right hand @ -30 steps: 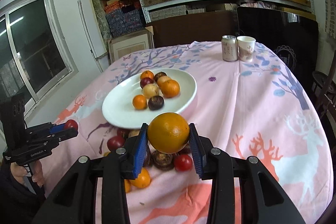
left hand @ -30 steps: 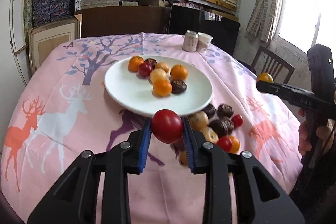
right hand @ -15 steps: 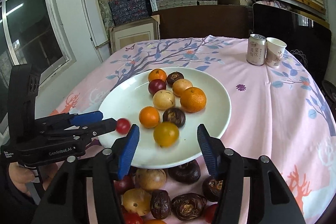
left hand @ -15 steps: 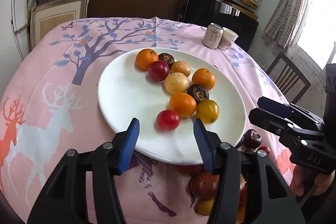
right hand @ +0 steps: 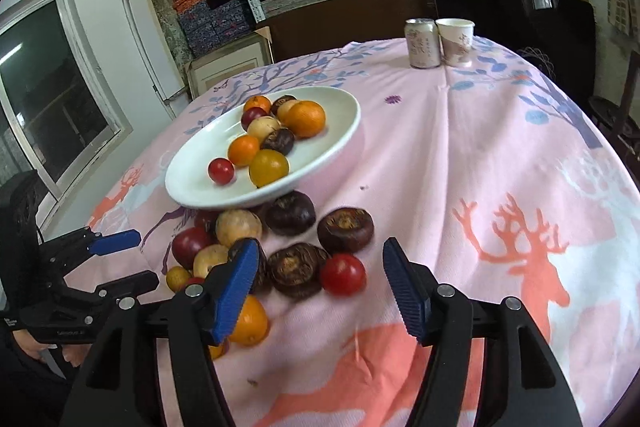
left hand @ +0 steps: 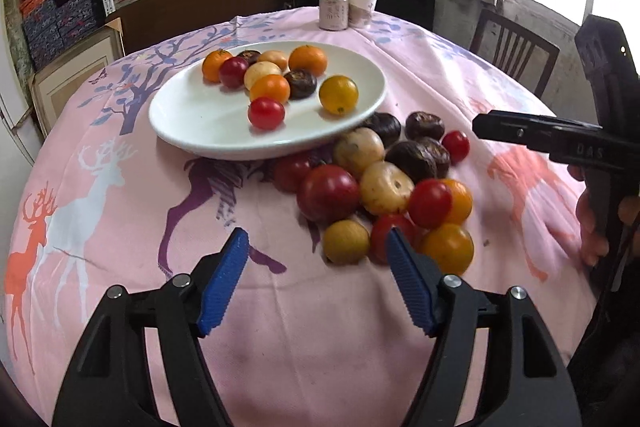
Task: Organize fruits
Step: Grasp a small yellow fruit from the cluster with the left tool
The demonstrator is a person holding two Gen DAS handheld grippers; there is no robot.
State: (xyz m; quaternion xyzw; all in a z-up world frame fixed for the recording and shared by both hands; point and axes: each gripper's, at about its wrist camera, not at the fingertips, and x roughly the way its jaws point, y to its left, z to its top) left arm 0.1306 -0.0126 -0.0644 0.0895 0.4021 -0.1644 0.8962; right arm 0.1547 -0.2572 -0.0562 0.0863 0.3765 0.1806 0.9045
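Note:
A white plate (left hand: 188,123) (right hand: 340,143) holds several fruits, among them a small red tomato (left hand: 266,113) (right hand: 221,170) and a yellow-orange fruit (left hand: 338,94) (right hand: 268,168) near its front. In front of the plate a heap of loose fruits (left hand: 384,187) (right hand: 296,255) lies on the pink cloth. My left gripper (left hand: 316,255) hovers just before the heap, its jaws opening with nothing between them. My right gripper (right hand: 320,263) hangs over the heap's near edge, jaws also opening, with a red tomato (right hand: 343,274) and a dark fruit (right hand: 294,269) lying on the cloth below the gap.
A drink can (right hand: 422,43) and a paper cup (right hand: 456,41) stand at the table's far edge. A wooden chair (left hand: 512,53) is beyond the table on the right. Shelves with stacked boxes line the back wall. A hand (left hand: 592,227) holds the right gripper's handle.
Both grippers let go of their fruits onto the plate: the red tomato from the left, the yellow-orange fruit from the right. Both then opened, drew back and sank toward the loose heap.

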